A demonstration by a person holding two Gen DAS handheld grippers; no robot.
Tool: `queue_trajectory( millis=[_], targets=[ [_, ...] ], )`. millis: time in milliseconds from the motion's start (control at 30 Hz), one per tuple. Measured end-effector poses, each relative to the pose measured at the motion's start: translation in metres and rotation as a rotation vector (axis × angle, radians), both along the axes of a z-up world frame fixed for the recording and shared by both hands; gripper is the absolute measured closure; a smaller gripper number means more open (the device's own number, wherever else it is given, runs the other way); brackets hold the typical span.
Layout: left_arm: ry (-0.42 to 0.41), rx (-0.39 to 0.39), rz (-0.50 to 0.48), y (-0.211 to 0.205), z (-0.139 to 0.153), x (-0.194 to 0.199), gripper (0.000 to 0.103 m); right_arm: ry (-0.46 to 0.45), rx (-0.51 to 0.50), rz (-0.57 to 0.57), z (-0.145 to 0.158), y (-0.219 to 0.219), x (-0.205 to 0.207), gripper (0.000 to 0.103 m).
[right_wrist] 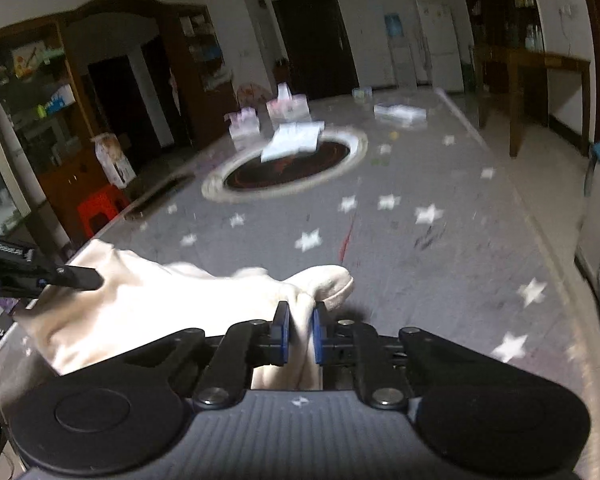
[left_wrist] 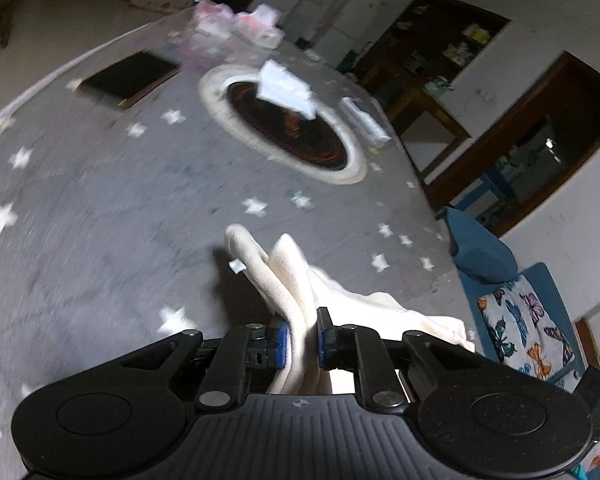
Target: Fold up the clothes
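Above the star-patterned table (left_wrist: 80,220), I had my left gripper (left_wrist: 303,338) and right gripper (right_wrist: 301,330) each clamped on the cream garment (right_wrist: 148,300), spreading it for folding.

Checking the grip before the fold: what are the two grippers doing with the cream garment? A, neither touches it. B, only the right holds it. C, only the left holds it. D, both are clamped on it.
D: the left gripper and the right gripper each pinch bunched cream garment between their blue pads.
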State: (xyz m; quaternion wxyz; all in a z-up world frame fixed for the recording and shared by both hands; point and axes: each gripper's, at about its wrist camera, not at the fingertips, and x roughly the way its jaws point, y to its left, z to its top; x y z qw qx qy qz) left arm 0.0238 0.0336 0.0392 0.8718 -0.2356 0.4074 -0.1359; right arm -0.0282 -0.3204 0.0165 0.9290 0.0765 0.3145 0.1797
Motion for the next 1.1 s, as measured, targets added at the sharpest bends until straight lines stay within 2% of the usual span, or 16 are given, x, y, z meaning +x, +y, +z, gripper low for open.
queue_trajectory(
  millis=[267, 567, 800, 1100],
  targets=[
    [-0.050, 0.008, -0.103, -0.055, 0.022, 0.028, 0.089, -0.123, -0.065, -0.075, 0.046, -0.032, -0.006, 0.093],
    [-0.079, 0.014, -0.198, -0.121, 0.029, 0.064, 0.089, -0.163, -0.158, -0.172, 0.068, -0.079, 0.016, 0.093],
    [-0.051, 0.062, -0.223, -0.150, 0.015, 0.085, 0.089, -0.131, -0.175, -0.198, 0.056, -0.104, 0.039, 0.093],
    [0.028, 0.112, -0.206, -0.152, -0.018, 0.102, 0.088, -0.044, -0.185, -0.197, 0.012, -0.116, 0.067, 0.092]
  ],
)
